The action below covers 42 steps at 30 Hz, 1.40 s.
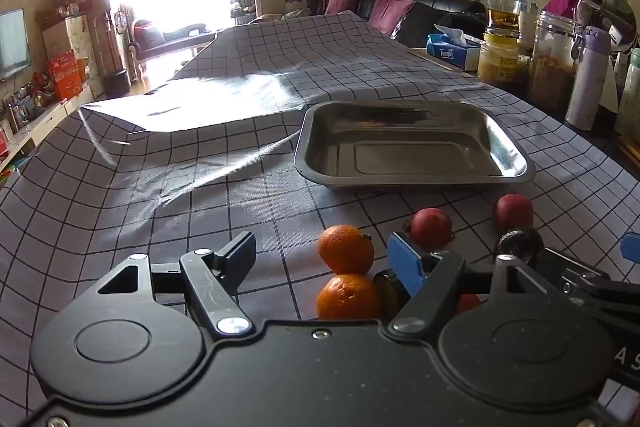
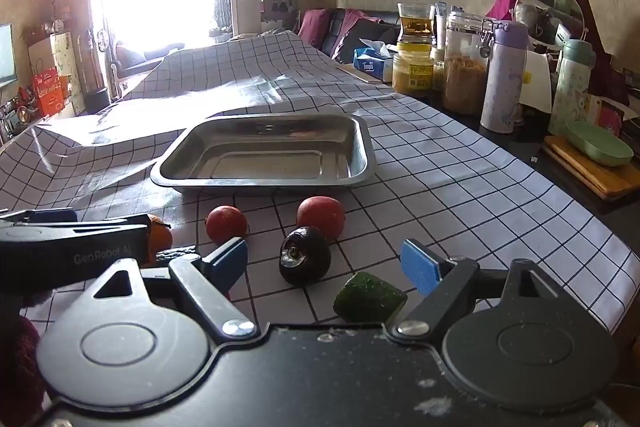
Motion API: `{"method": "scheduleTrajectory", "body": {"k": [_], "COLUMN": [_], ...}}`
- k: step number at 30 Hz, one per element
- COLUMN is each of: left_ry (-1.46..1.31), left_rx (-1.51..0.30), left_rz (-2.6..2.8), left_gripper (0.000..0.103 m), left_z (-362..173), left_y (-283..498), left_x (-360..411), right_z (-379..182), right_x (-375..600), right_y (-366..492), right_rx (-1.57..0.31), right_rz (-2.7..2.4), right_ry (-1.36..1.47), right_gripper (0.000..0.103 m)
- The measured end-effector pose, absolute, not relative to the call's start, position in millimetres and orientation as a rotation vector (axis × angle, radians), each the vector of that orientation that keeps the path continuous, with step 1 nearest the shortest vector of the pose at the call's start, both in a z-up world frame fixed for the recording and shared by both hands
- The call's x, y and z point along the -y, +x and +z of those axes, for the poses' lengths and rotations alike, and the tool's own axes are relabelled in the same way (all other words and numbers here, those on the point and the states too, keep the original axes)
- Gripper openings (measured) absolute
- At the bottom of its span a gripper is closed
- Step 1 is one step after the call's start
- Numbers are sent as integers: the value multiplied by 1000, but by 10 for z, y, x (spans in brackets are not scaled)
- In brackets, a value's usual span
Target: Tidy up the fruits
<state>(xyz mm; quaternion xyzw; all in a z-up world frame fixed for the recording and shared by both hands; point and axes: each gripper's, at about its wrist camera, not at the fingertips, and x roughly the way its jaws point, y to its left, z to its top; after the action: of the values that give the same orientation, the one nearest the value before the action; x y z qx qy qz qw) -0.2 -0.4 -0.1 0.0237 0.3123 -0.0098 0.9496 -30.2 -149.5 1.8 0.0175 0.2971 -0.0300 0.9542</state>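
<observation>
An empty steel tray [image 1: 508,151] [image 2: 364,147] sits on the checked tablecloth. In front of it lie two oranges [image 1: 346,249] [image 1: 347,297], two red fruits [image 1: 431,228] [image 1: 514,211] [image 2: 226,224] [image 2: 321,215], a dark round fruit [image 2: 305,254] [image 1: 518,243] and a green cucumber piece [image 2: 368,297]. My left gripper [image 1: 324,261] is open, with the oranges between its fingers. My right gripper [image 2: 322,265] is open, with the dark fruit between its fingers and the cucumber piece just inside the right one. The left gripper [image 2: 72,239] also shows at the right wrist view's left edge.
Jars [image 2: 464,67], bottles [image 2: 502,75], a tissue box [image 2: 372,61], a mirror [image 2: 548,7] and a green dish on a wooden board [image 2: 600,143] line the table's right side. The cloth is rumpled up behind and left of the tray [image 1: 192,115].
</observation>
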Motion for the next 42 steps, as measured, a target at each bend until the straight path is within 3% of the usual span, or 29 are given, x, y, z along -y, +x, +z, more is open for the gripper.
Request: {"method": "scheduleTrajectory", "body": {"k": [42], "left_ry": [38], "left_rx": [-656], "left_rz": [-14], "left_gripper": [74], "left_z": [-29], "left_y": [49], "left_x": [-3], "right_z": [-44], "right_x": [1497], "right_y": [-204], "right_rx": [-666], "right_rz": [-49], "right_ry": [47], "right_gripper": [86]}}
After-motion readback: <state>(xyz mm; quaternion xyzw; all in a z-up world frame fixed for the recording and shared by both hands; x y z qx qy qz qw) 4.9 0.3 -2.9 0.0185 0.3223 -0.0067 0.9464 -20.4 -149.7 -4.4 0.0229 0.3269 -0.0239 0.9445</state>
